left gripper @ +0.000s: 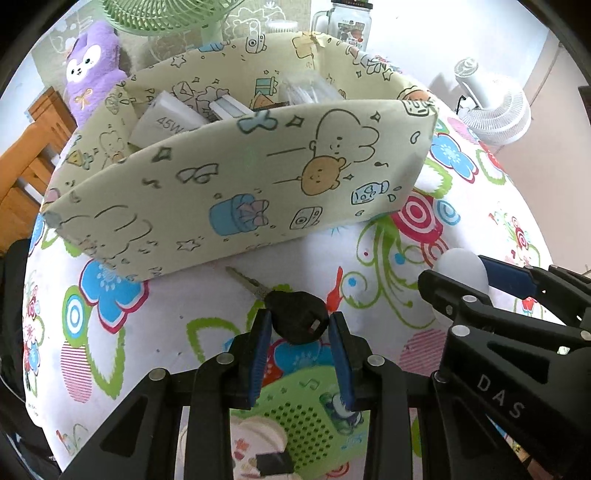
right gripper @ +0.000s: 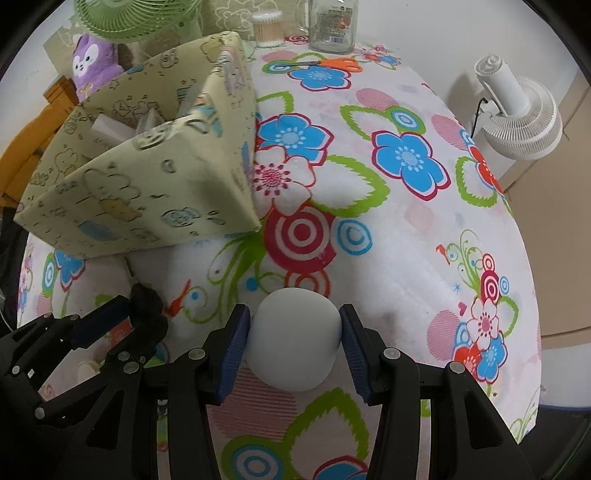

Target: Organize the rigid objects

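My left gripper [left gripper: 300,319] is shut on the black head of a key [left gripper: 295,317], whose metal blade points toward a cream cartoon-print storage box [left gripper: 236,192]. The box holds a white 45W charger [left gripper: 166,120] and other items. My right gripper [right gripper: 294,332] is shut on a white egg-shaped object [right gripper: 294,339] low over the flowered tablecloth. In the left wrist view the right gripper [left gripper: 480,291] sits at right with the white object [left gripper: 461,269]. In the right wrist view the left gripper [right gripper: 122,325] is at lower left, the box [right gripper: 147,192] beyond it.
Orange-handled scissors [right gripper: 325,64], a glass jar [right gripper: 332,26] and a cotton-swab tub [right gripper: 267,29] stand at the table's far edge. A green fan [right gripper: 136,18] and purple plush [right gripper: 92,62] are behind the box. A white fan [right gripper: 517,114] stands off the table's right. A green perforated item [left gripper: 303,424] lies under my left gripper.
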Demonstrator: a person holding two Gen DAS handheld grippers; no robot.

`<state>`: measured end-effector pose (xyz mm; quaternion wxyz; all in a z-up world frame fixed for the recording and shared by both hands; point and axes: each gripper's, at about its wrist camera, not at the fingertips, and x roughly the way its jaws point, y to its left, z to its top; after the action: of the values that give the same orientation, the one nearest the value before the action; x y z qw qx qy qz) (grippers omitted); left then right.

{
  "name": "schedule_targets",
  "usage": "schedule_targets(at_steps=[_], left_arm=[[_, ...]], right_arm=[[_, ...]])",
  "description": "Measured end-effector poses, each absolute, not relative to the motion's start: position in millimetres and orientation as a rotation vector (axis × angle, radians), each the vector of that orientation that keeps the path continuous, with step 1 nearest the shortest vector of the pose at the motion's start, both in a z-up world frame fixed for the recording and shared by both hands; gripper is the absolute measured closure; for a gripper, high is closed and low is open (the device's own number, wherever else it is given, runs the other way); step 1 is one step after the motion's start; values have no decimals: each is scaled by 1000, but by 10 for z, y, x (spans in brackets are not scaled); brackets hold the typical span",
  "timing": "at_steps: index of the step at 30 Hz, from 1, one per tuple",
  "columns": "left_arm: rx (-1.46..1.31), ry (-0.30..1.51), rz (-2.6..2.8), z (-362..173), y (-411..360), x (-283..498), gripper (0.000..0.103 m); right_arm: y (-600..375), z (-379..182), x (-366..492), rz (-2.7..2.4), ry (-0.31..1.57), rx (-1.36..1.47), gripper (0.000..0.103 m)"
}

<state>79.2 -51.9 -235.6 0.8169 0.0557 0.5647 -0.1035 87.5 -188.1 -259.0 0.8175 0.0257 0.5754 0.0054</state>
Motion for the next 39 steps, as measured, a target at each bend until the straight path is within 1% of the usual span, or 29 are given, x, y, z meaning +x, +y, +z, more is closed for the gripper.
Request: schedule_targets(at_steps=[15, 21, 39], left_arm=[[139, 1159, -236, -2149, -501, 690, 71], [135, 1130, -234, -1999, -366, 579, 71], [133, 1052, -219, -1541, -300, 519, 71]], right_arm=[[-1636, -2332, 649, 6, 1181, 76, 50], [-1542, -2178, 579, 7, 1150, 75, 50], [-1432, -1671, 518, 13, 1069, 59, 50]])
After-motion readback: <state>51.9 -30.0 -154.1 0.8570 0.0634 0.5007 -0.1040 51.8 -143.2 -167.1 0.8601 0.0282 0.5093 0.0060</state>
